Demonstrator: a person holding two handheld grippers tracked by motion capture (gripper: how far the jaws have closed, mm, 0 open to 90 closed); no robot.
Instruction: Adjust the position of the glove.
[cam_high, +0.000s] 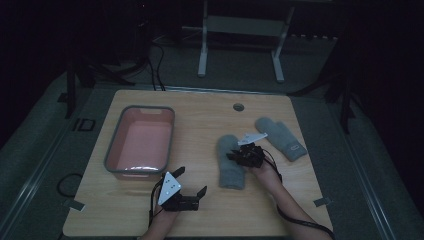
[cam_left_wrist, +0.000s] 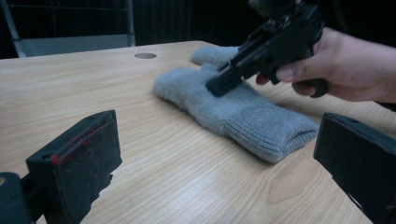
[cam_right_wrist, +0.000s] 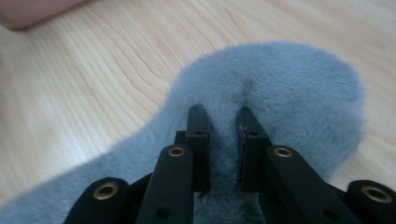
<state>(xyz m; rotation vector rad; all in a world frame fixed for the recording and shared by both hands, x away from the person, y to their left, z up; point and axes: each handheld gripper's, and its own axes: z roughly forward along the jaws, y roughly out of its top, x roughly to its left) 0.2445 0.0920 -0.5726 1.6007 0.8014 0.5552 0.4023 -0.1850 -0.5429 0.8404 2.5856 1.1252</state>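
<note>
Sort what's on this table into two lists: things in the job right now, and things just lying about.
In the job:
- right hand-held gripper, jaws pinching a fold of fabric
- near grey mitten, the one being pinched
- likely next: far grey mitten and pink tub, only a guess

Lying about:
- left hand-held gripper, open, idle above the table
- round hole in the tabletop

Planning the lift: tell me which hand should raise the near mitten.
Right. Its tongs are already pinched on a fold of the near mitten; the left tongs hang open, apart from it, beside the pink tub.
</note>
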